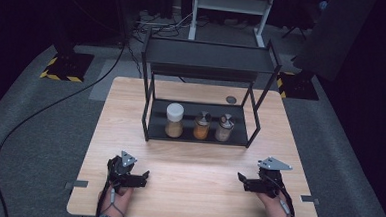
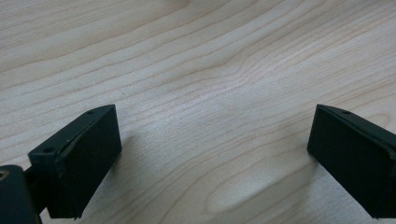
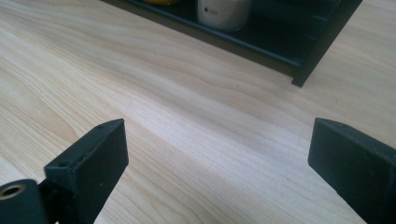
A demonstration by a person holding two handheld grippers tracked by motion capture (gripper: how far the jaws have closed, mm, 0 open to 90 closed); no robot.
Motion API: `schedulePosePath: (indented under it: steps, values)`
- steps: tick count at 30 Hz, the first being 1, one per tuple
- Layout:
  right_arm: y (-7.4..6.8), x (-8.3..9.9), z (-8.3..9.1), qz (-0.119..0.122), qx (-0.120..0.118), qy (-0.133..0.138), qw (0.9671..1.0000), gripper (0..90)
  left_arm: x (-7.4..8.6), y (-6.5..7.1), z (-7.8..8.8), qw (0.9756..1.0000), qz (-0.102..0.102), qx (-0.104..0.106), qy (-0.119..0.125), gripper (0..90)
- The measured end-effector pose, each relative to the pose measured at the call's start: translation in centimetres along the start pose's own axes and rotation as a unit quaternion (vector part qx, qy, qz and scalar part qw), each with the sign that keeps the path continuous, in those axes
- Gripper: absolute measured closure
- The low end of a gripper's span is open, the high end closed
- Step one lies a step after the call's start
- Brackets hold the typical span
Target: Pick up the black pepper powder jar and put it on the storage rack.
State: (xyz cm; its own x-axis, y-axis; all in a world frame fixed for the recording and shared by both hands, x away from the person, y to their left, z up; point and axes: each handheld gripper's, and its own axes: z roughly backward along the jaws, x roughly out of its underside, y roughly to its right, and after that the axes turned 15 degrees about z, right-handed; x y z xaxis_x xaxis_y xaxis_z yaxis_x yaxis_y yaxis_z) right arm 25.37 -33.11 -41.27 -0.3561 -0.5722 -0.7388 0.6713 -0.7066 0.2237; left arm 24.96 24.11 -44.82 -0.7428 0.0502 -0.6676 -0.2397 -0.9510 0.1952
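Observation:
A black two-tier metal rack [image 1: 208,64] stands at the back middle of the wooden table [image 1: 198,164]. On its lower shelf, left to right, stand a white-lidded jar [image 1: 174,120] of tan contents, an orange-filled jar [image 1: 201,125] and a pale-filled jar [image 1: 224,127]. My left gripper [image 1: 146,177] rests near the front left edge, open, with bare wood between its jaws [image 2: 215,154]. My right gripper [image 1: 241,180] rests near the front right, open, nothing between its jaws [image 3: 219,158]. The rack's corner post [image 3: 322,42] and the pale jar [image 3: 223,11] appear ahead in the right gripper view.
A small dark round disc [image 1: 231,99] lies on the table behind the rack's right side. Black cables [image 1: 40,110] run over the grey floor at left. A white frame [image 1: 231,10] stands beyond the table.

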Motion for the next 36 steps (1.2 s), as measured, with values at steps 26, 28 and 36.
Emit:
schedulePosePath:
  steps: [26,28,36]
  values:
    - [-0.4,2.9,-2.3,-0.006,-0.014,-0.036,0.9992,0.6,0.0,0.0,0.0,1.0,0.0,0.0,0.0,2.7]
    - [-0.4,2.8,-2.4,-0.007,-0.013,-0.038,0.9992,0.2,0.0,0.0,0.0,1.0,0.0,0.0,0.0,2.7]
    - [-0.4,2.8,-2.4,-0.008,-0.013,-0.038,0.9991,0.0,0.0,0.0,0.0,1.0,-0.001,0.0,-0.002,1.8]
